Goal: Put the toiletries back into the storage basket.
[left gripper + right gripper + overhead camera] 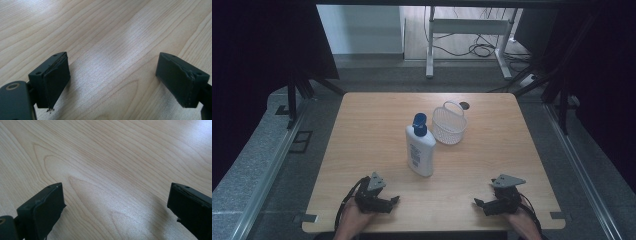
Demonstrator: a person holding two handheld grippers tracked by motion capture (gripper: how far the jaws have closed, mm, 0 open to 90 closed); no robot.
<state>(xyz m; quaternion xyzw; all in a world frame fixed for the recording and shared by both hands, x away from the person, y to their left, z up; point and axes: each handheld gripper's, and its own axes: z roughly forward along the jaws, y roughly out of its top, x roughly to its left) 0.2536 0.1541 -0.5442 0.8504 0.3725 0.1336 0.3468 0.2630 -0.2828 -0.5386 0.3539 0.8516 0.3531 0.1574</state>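
Left gripper point(395, 199) and right gripper point(477, 202) at near table point(362, 130) edge, jaws wide apart, bare wood between, bottle point(420, 150) and basket point(449, 125) well ahead, touching, dark curtains around.

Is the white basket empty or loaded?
Empty as far as visible: the basket stands upright, its mesh interior showing nothing; the bottle stands beside it.

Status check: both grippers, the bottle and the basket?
Left gripper and right gripper open, empty, low at the near table edge. White plastic bottle with blue cap lying mid-table, beside the white mesh basket. Nothing between.
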